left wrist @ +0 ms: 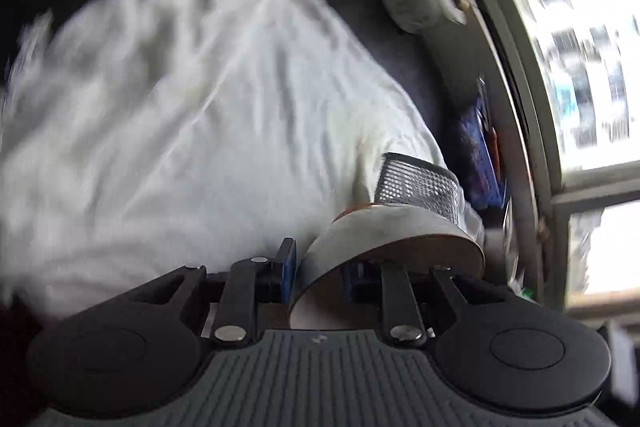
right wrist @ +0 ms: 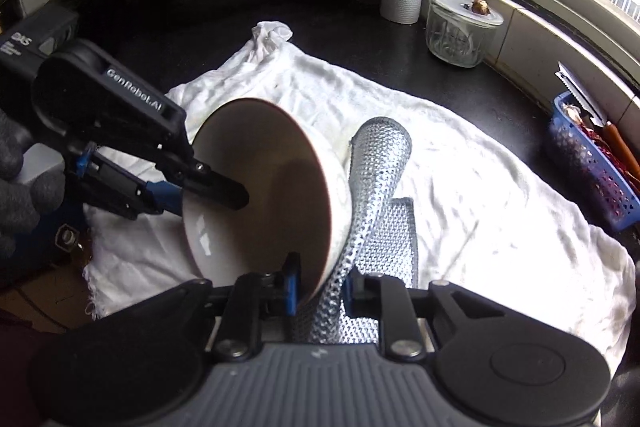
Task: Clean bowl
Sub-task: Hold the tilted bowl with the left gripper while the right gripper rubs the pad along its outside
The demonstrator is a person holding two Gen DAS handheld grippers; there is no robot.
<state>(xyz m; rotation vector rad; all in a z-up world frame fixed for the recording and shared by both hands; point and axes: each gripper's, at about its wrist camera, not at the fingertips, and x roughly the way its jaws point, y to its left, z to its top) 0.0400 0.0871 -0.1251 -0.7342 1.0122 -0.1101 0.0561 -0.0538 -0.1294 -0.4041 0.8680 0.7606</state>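
While our left gripper jaws clamp the bowl rim, tilting it up, our right gripper jaws pinch the mesh scouring cloth against its outside for scrubbing.

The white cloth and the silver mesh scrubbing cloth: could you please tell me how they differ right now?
The white cloth lies spread on the dark counter; the silver mesh scrubbing cloth is lifted, pinched by the right hand-held gripper.
The white cloth is far larger and soft-looking; the mesh cloth is small, shiny and netted.
The white cloth lies under the bowl; the mesh cloth curls against its outer wall.
Both are crumpled fabric.
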